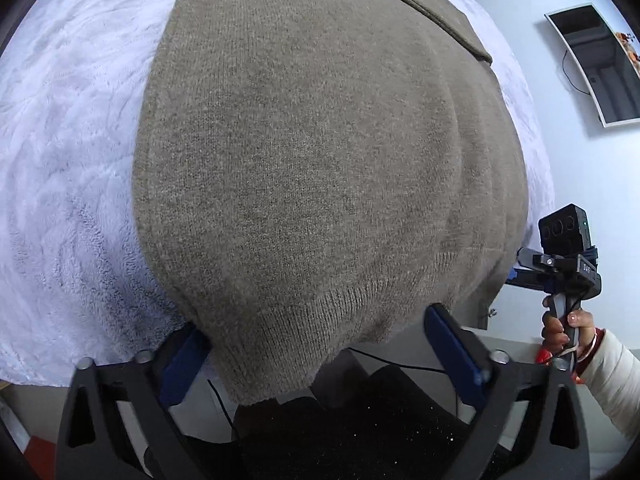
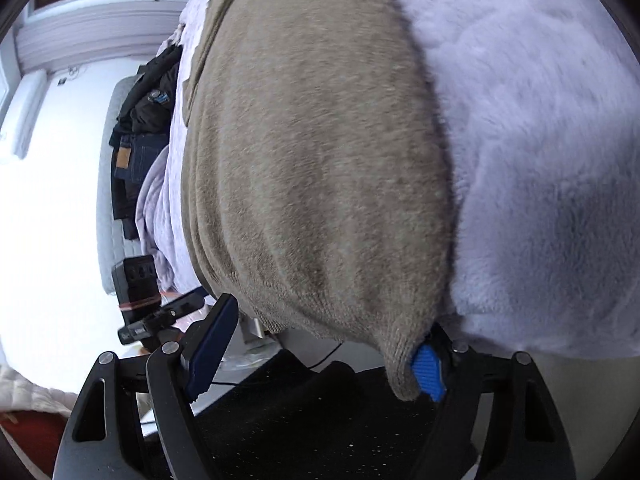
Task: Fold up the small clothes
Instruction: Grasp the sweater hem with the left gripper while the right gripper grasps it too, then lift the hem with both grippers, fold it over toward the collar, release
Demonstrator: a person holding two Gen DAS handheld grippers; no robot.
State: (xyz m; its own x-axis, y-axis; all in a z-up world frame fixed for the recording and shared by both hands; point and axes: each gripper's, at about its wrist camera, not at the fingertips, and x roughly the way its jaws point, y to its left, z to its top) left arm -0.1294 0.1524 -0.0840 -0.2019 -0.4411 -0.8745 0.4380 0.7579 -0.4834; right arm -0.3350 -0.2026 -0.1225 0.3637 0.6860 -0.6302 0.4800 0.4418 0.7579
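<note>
A taupe knitted sweater (image 1: 320,152) lies spread on a white fluffy blanket (image 1: 60,160), and its ribbed hem hangs over the bed's near edge. My left gripper (image 1: 320,360) is open at the hem's left corner. The cloth hangs between the wide-apart blue pads (image 1: 456,352) and only brushes the left one. My right gripper (image 2: 320,360) is open at the other corner of the sweater (image 2: 312,160). That corner drapes against its right pad (image 2: 430,372), while the left pad stands clear. The right gripper's body (image 1: 568,256) and the hand (image 1: 560,328) holding it show at the right of the left wrist view.
A dark fabric surface (image 1: 360,432) with a thin cable lies below the bed's edge. A flat screen (image 1: 596,64) hangs on the pale wall. A pile of dark clothes and jeans (image 2: 140,128) sits on the bed's far side. The fluffy blanket (image 2: 540,160) stretches to the right.
</note>
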